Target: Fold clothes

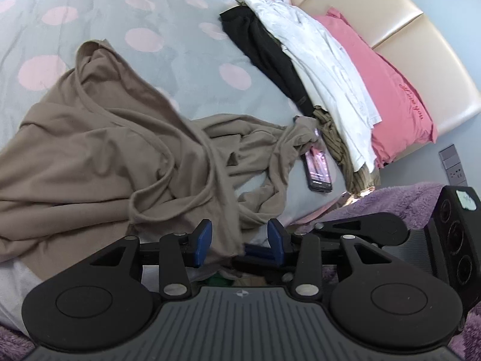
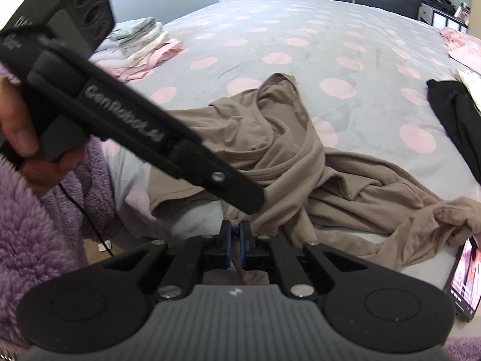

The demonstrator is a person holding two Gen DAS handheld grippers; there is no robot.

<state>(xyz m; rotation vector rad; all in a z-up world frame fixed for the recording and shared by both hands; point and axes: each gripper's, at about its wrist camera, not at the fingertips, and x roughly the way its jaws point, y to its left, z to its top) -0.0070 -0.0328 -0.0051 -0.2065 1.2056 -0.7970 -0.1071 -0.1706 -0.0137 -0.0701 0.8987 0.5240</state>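
A tan garment (image 1: 99, 150) lies crumpled on the grey bedspread with pink dots (image 1: 150, 9). In the left wrist view my left gripper (image 1: 240, 239) is open at the garment's near edge. A hanging fold of tan cloth sits loose between its blue pads (image 1: 204, 239). In the right wrist view my right gripper (image 2: 235, 240) is shut on the tan garment (image 2: 285, 156), with a thin strip of cloth pinched between the pads. The left tool's strapped handle (image 2: 126, 111) crosses that view, held by a hand (image 2: 18, 126), and its tip rests over the same near edge.
A phone (image 1: 318, 168) lies face up beside the garment's far sleeve. Black (image 1: 264, 51), white (image 1: 324, 60) and striped olive (image 1: 339, 144) clothes and a pink pillow (image 1: 390, 90) line the beige headboard (image 1: 405, 15). A folded pile (image 2: 144, 45) sits far left. Purple fluffy fabric (image 2: 30, 225) borders the bed.
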